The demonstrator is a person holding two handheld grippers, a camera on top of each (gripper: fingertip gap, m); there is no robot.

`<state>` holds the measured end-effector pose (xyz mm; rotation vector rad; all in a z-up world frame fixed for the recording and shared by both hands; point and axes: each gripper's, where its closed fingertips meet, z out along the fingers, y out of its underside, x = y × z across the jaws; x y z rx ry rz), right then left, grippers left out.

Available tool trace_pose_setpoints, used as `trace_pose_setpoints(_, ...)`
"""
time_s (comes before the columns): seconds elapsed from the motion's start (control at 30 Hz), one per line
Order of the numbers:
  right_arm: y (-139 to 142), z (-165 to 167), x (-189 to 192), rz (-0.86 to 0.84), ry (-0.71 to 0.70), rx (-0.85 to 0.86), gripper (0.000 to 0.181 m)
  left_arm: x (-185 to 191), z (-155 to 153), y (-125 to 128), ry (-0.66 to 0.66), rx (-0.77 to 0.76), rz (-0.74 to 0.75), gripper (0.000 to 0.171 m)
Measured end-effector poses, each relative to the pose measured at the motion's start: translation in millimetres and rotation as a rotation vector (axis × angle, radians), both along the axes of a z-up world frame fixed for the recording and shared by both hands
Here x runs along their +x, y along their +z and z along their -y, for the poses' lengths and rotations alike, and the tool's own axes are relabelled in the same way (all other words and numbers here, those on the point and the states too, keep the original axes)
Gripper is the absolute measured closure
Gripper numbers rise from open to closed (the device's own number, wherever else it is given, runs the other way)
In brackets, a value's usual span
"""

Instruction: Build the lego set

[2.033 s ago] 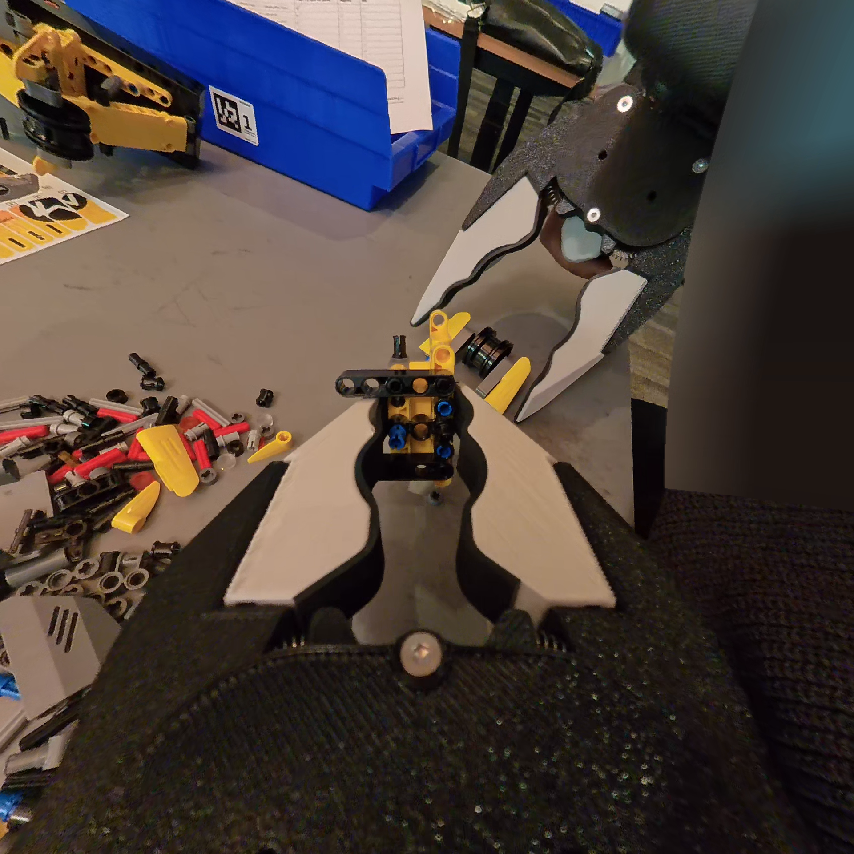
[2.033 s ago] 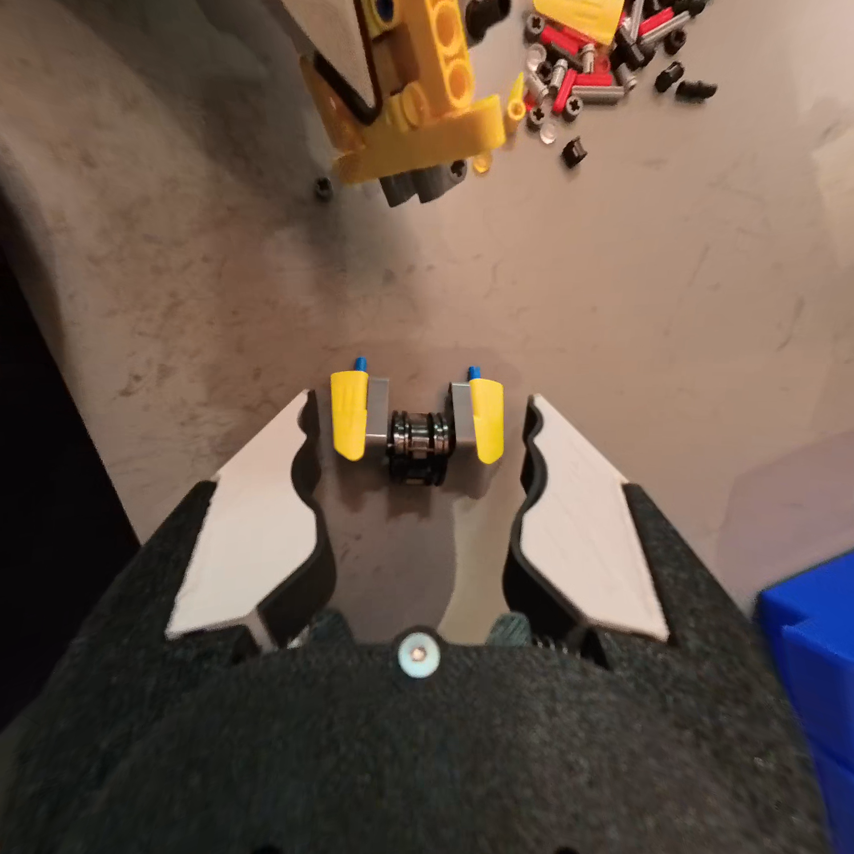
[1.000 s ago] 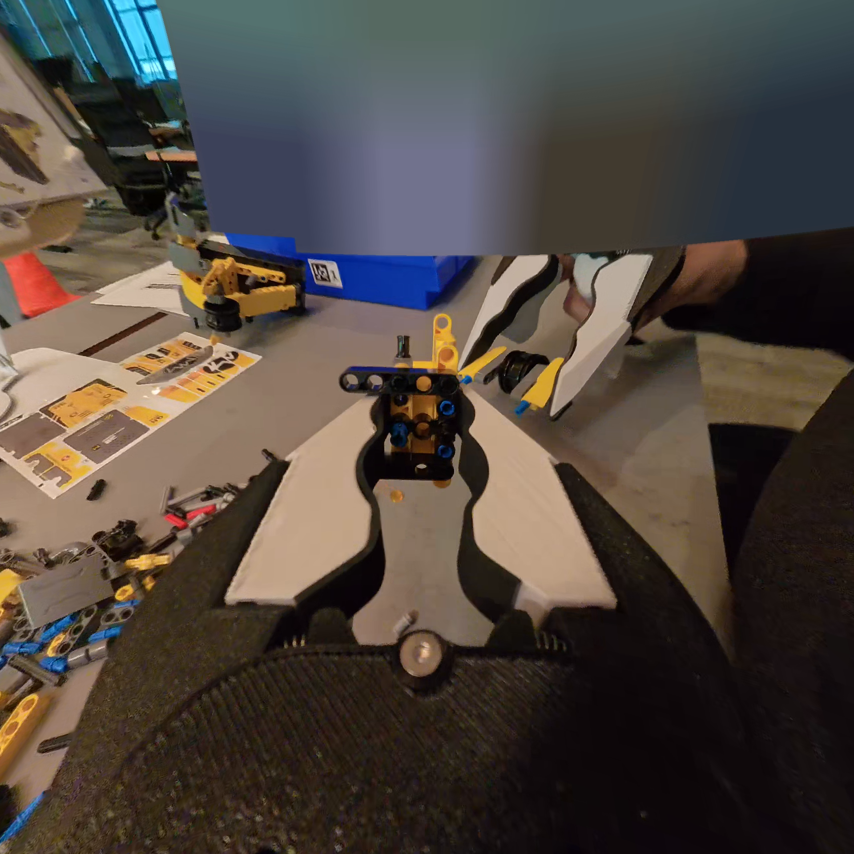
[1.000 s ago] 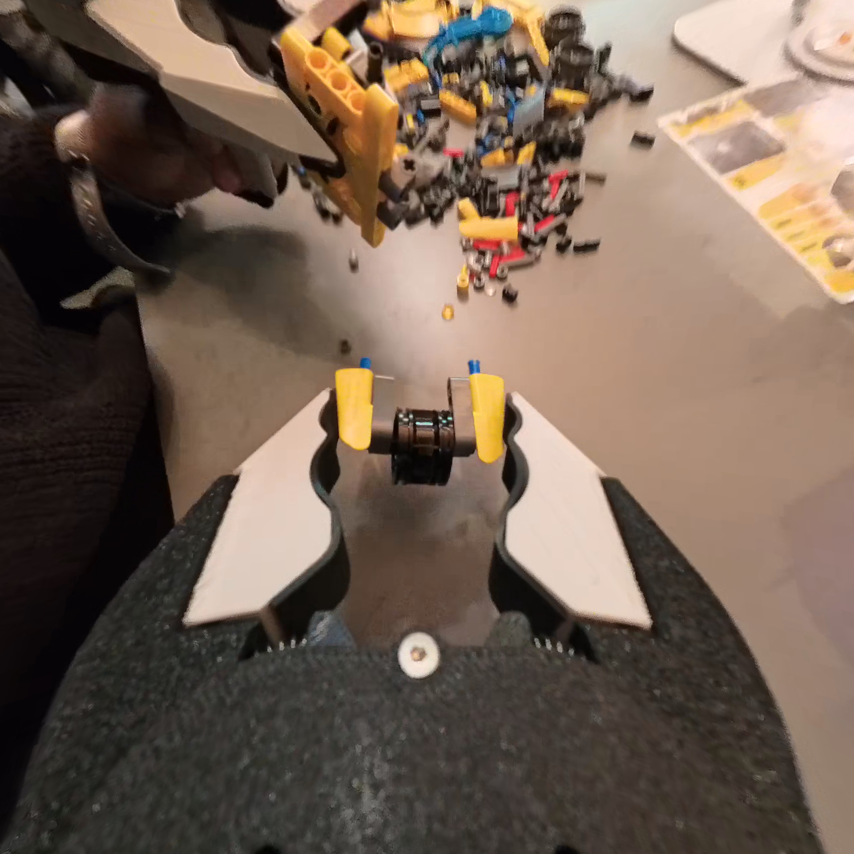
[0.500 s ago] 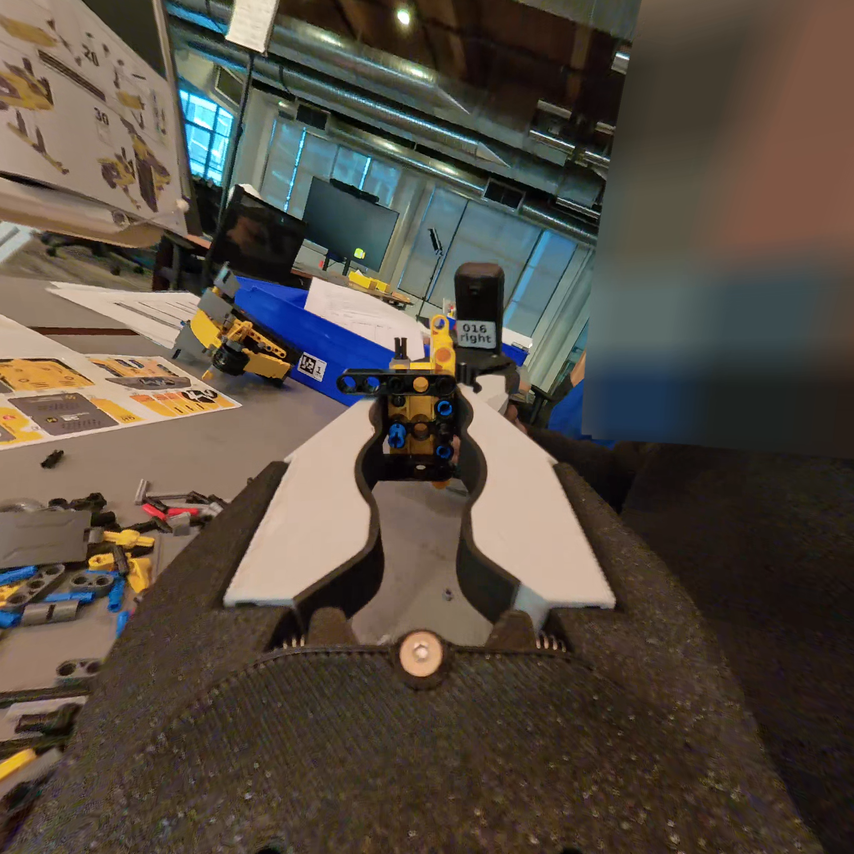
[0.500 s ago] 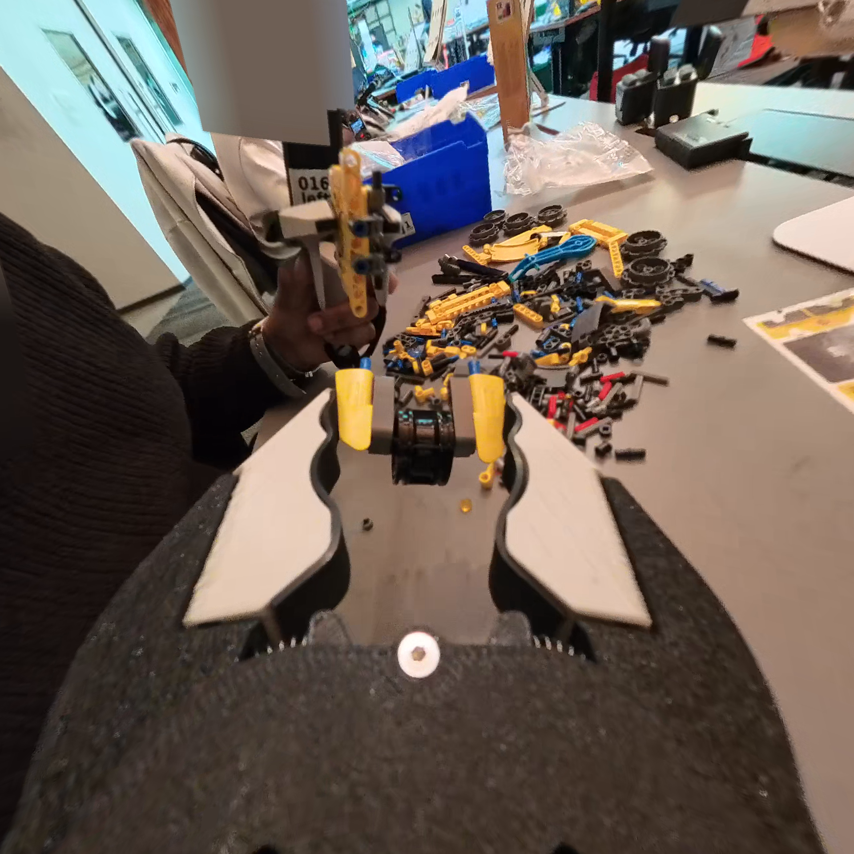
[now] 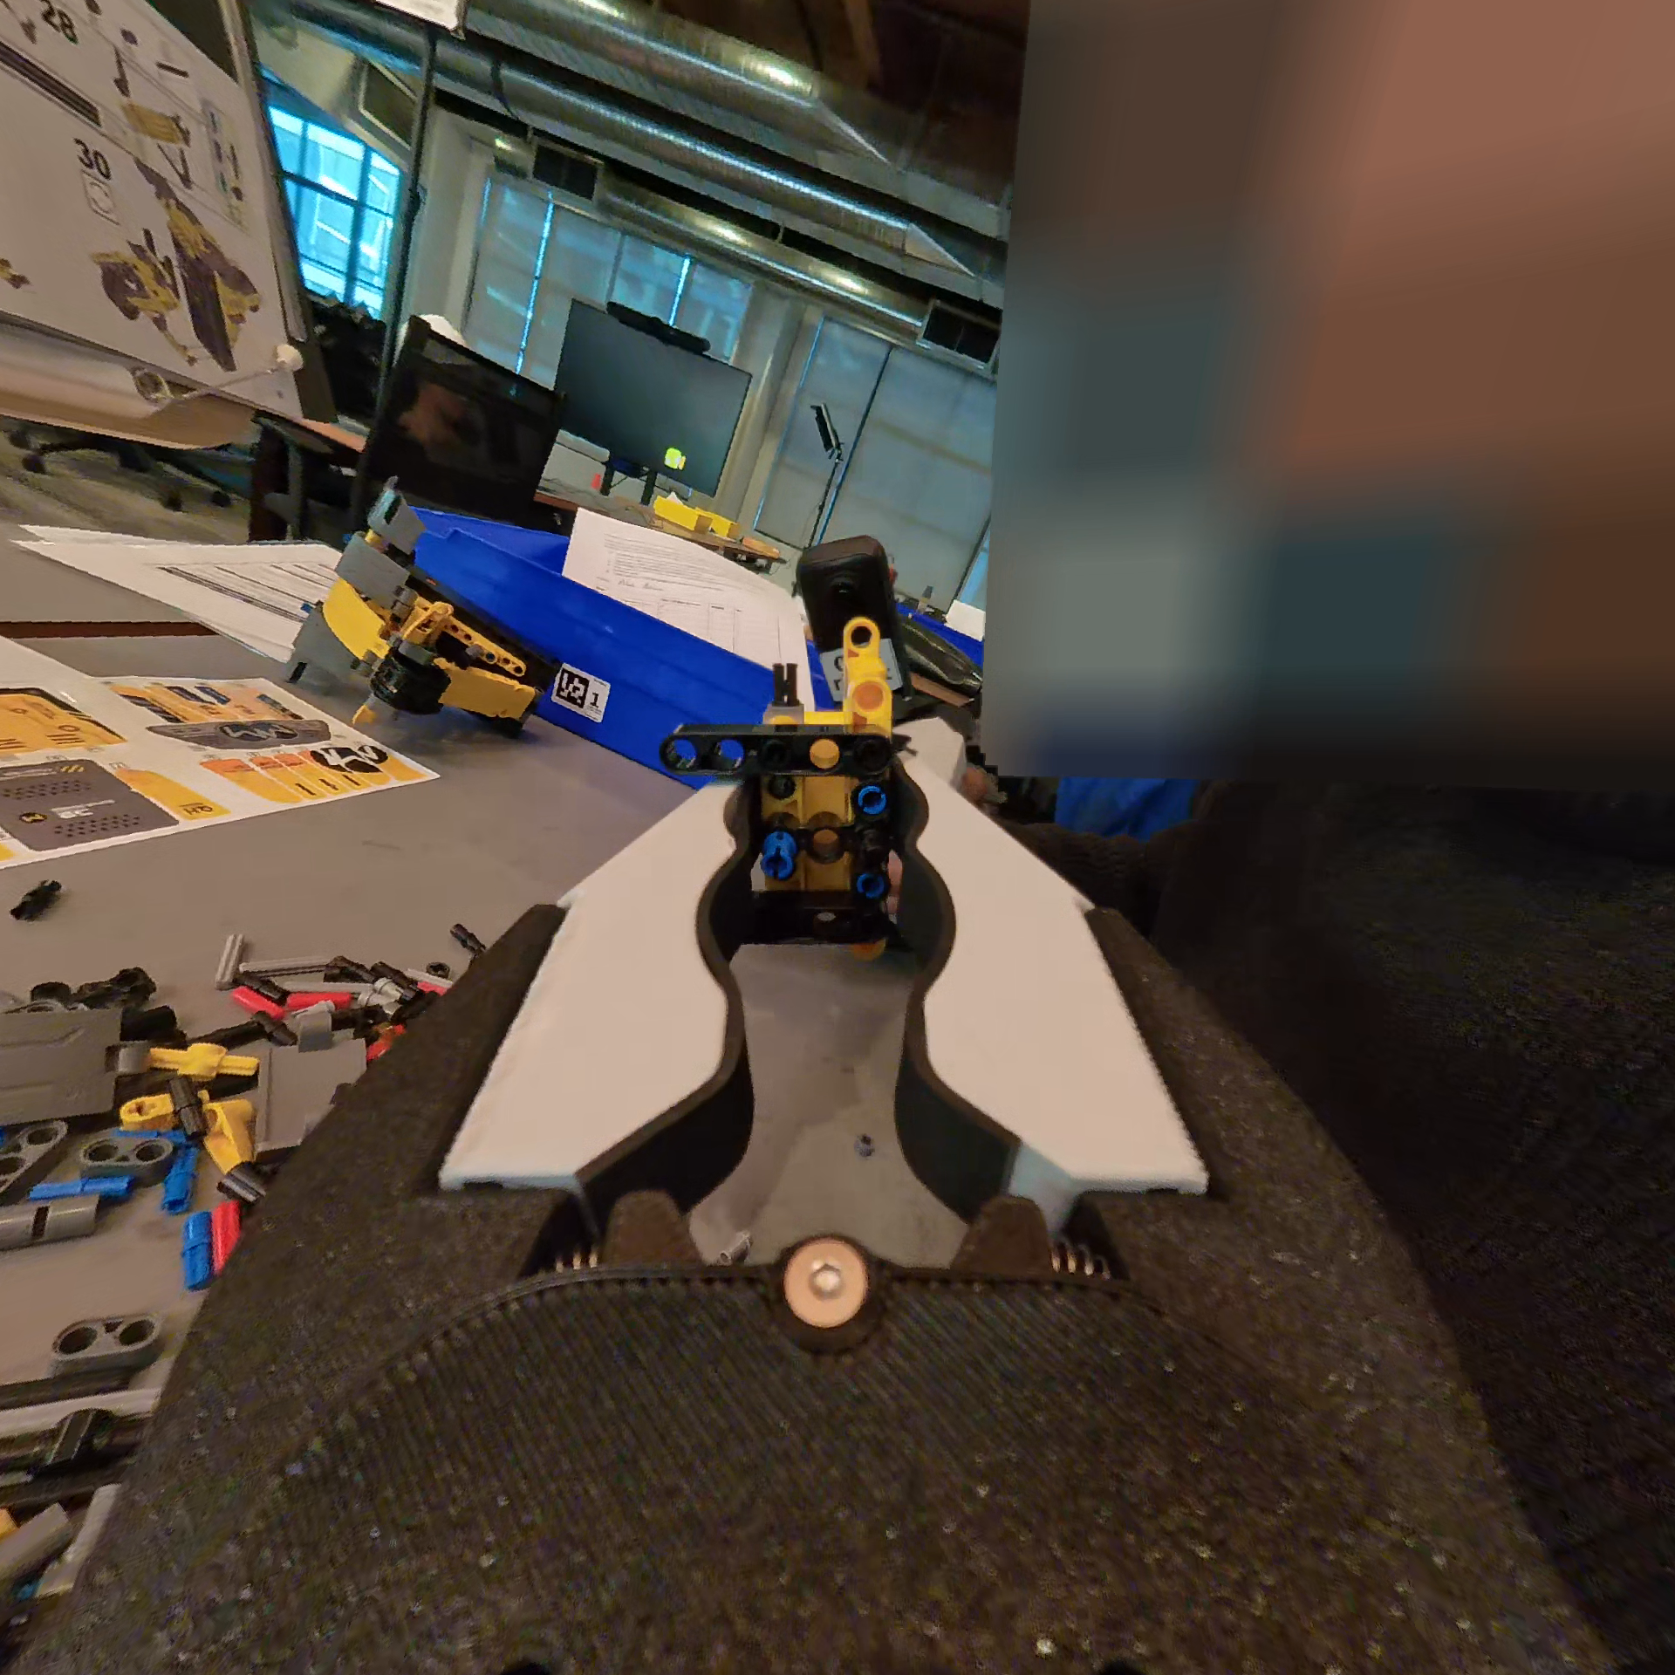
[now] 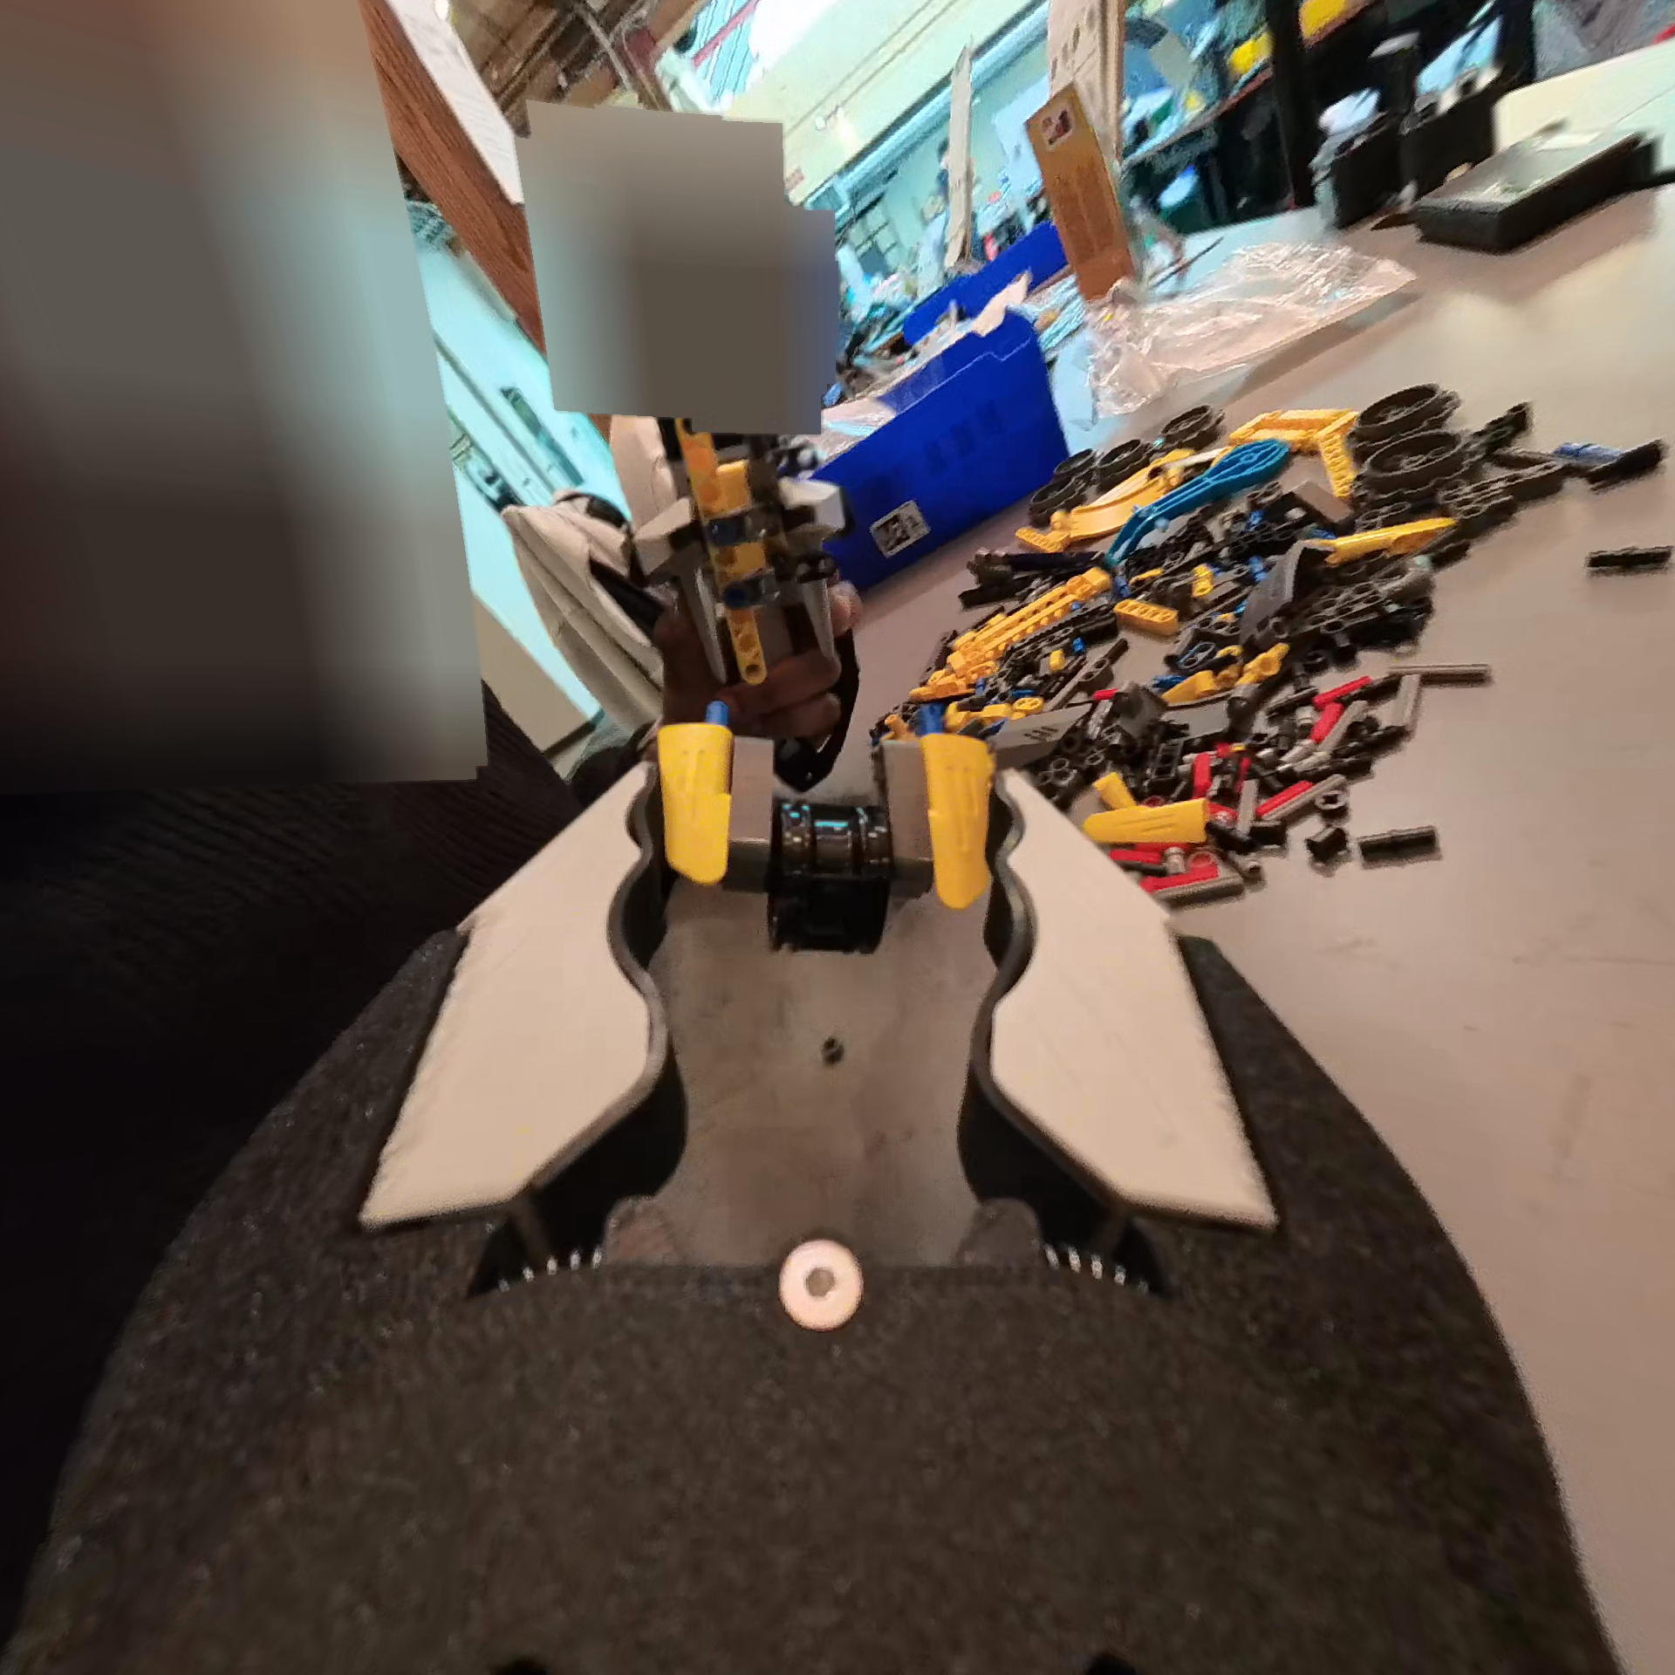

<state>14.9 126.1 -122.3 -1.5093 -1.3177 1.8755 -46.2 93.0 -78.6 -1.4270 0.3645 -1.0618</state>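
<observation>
Above the desk [image 8: 1450, 952], left claw [image 7: 820, 852] pinched a yellow-black block [image 7: 820, 834], right claw [image 8: 820, 829] pinched the wheel piece [image 8: 825, 843], both lifted off the desk since earlier, facing each other.

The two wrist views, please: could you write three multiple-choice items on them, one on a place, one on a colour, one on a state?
1. Where does the loose pile of parts lie?
A. on the grey table
B. inside the blue bin
C. on the floor

2. What colour are the two end caps of the wheel piece?
A. red
B. yellow
C. white

3. How is the left gripper?
A. wide open, with nothing in it
B. lying flat on the table
C. shut on the yellow and black assembly

Answers: 1 A, the parts are spread on the table beside the blue bin; 2 B, both caps are yellow, held in the right gripper; 3 C, its fingers clamp the assembly above the table.
</observation>
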Motion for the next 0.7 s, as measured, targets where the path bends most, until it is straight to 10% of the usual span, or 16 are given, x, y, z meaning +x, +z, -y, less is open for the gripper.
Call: trace_pose_setpoints(0.7,2,-4,3,-0.026,-0.030,0.077,0.111,16,0,-14,-0.002,-0.005,-0.133,0.148)
